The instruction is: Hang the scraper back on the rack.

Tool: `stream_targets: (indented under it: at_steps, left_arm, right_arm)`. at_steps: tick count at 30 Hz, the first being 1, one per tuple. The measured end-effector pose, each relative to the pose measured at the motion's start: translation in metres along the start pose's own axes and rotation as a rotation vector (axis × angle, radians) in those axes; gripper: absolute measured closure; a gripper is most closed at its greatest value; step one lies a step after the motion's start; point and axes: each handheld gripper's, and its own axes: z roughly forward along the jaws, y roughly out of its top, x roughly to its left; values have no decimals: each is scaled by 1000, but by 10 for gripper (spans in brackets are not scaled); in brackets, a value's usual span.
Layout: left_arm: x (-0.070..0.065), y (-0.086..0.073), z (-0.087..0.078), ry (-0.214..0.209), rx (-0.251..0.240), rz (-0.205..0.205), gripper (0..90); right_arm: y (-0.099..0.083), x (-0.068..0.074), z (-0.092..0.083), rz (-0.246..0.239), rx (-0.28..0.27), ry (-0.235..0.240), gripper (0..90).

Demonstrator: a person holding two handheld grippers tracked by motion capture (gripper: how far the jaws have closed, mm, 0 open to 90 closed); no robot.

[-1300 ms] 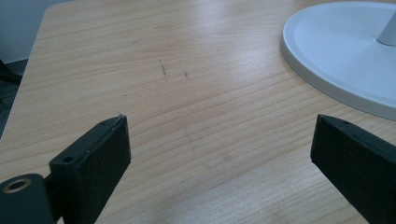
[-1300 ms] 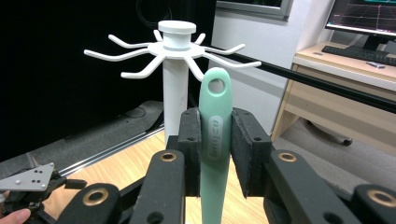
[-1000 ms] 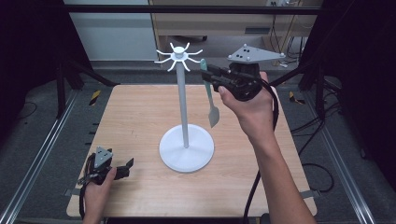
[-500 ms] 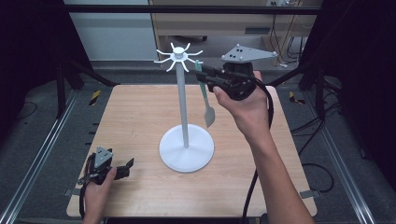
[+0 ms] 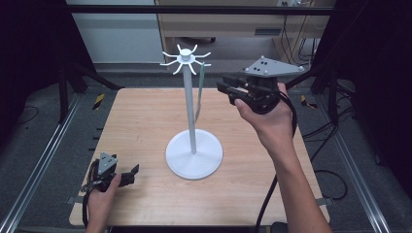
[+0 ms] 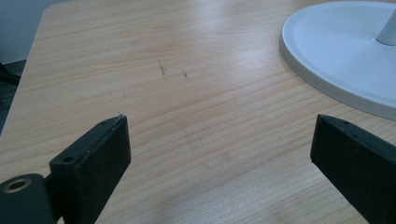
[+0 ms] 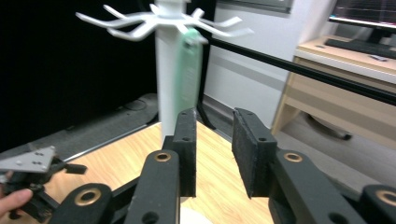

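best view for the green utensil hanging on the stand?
Right gripper view: the green utensil hangs large from a stand hook, though blurred. High view shows it as a thin strip beside the pole. Left gripper view catches the stand's base.

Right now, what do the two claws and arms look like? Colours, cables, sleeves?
Both are black two-jaw tools. The right claw and left claw each carry a grey three-cornered plate with small holes on top. Jaws are flat rectangular pads with brass-ringed pivots. A black cable trails from each. Forearms are bare, no sleeves.
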Motion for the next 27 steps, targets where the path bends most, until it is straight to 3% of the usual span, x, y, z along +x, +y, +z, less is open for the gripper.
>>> stream_targets:
  at_steps: [7, 12, 27]
  left_arm:
    - [1, 0, -1, 3, -1, -2, 45]
    - [1, 0, -1, 1, -1, -7, 45]
    - [4, -1, 0, -3, 2, -10, 36]
  right_arm:
    - [-26, -5, -6, 8, 43, -63, 735]
    - [-47, -10, -6, 32, 67, -86, 690]
    - [-118, -22, -1, 103, 118, -220, 377]
